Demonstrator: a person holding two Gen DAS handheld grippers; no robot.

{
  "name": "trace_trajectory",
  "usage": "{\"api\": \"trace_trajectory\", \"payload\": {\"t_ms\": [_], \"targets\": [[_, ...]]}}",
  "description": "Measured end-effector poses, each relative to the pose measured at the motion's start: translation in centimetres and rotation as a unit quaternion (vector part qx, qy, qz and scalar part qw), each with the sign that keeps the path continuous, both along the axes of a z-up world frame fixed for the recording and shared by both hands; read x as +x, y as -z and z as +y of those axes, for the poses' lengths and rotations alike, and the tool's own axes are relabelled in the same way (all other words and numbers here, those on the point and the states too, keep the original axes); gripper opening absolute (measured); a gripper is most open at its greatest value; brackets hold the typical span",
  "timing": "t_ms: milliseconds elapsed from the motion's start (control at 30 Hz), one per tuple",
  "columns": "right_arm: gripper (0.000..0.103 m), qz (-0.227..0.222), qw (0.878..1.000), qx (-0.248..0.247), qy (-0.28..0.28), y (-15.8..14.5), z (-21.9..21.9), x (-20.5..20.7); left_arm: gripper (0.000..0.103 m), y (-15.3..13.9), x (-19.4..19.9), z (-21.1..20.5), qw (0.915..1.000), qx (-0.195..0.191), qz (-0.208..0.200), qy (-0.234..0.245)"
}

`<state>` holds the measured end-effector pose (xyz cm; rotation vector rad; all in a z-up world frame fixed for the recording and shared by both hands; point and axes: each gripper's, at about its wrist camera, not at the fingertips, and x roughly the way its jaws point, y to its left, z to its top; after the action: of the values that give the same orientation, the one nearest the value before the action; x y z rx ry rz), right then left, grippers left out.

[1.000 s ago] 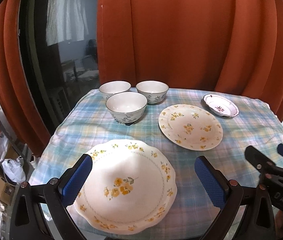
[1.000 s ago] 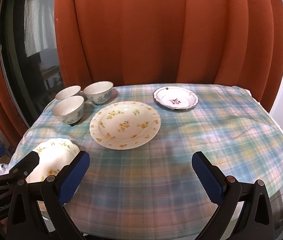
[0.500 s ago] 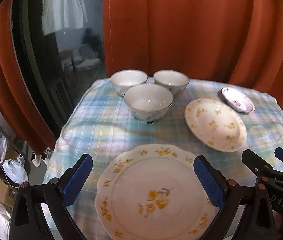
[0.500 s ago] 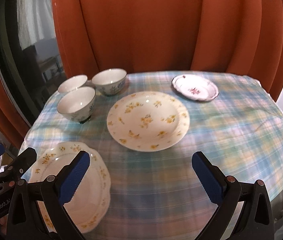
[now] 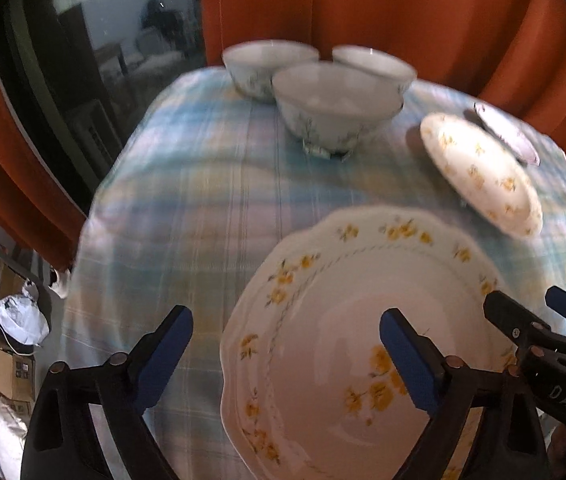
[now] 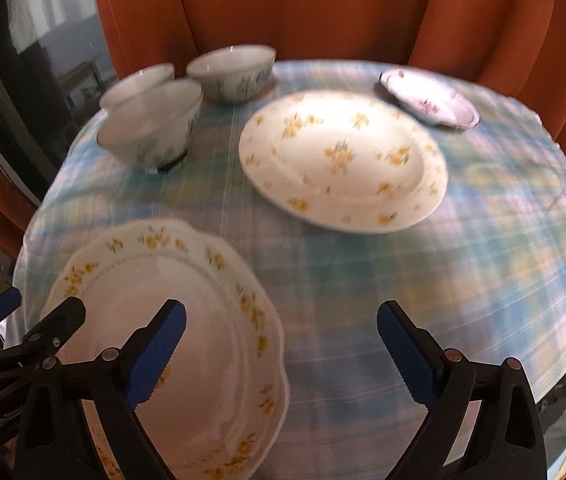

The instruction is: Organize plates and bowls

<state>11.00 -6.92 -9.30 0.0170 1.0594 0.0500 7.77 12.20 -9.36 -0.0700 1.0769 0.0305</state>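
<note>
A scalloped white plate with yellow flowers (image 5: 343, 320) lies at the near edge of the plaid tablecloth; it also shows in the right wrist view (image 6: 171, 320). My left gripper (image 5: 285, 354) is open and empty, its right finger over the plate's left half. My right gripper (image 6: 281, 354) is open and empty, its left finger over the plate's right half. A round yellow-flowered plate (image 6: 343, 160) lies mid-table. A small pink-flowered dish (image 6: 429, 102) lies at the far right. Three white bowls (image 5: 335, 100) stand close together at the far left.
The plaid tablecloth (image 6: 463, 260) covers the table and drops off at the near and side edges. Orange curtains (image 6: 323, 8) hang behind it, with a dark window (image 5: 83, 60) at the left. Boxes and bags (image 5: 7, 340) lie on the floor at the left.
Both grippers have moved forward and down toward the table. The scalloped plate and the bowls now look larger and closer. No dish has moved.
</note>
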Motion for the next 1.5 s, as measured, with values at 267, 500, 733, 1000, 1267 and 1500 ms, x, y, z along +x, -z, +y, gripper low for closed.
{"api": "trace_trajectory", "payload": {"t_ms": [267,500,733,1000,1267,1500], "targets": [[0.087,0.058,0.998,-0.002,0.002,2.2,1.6,0.3,0.085,2.2,0.4,0.6,0.9982,-0.025,0.051,0.021],[0.073,0.086,0.996,0.0,-0.005,3.4,2.5,0.5,0.078,2.8,0.1,0.1,0.9959,-0.035,0.068,0.048],[0.068,0.096,0.995,0.019,0.006,3.7,2.4,1.0,0.078,2.7,0.5,-0.3,0.9943,-0.031,0.085,0.057],[0.067,0.11,0.994,0.018,0.0,3.1,1.7,1.3,0.078,2.4,1.8,-1.8,0.9925,-0.026,0.106,0.055],[0.067,0.084,0.996,0.017,0.008,0.9,-1.7,0.7,0.078,-0.1,2.3,-6.3,0.9951,-0.017,0.068,0.07],[0.067,0.058,0.998,0.013,0.004,-1.1,-5.5,1.2,0.078,-1.4,2.8,-9.8,0.9963,-0.017,0.048,0.069]]}}
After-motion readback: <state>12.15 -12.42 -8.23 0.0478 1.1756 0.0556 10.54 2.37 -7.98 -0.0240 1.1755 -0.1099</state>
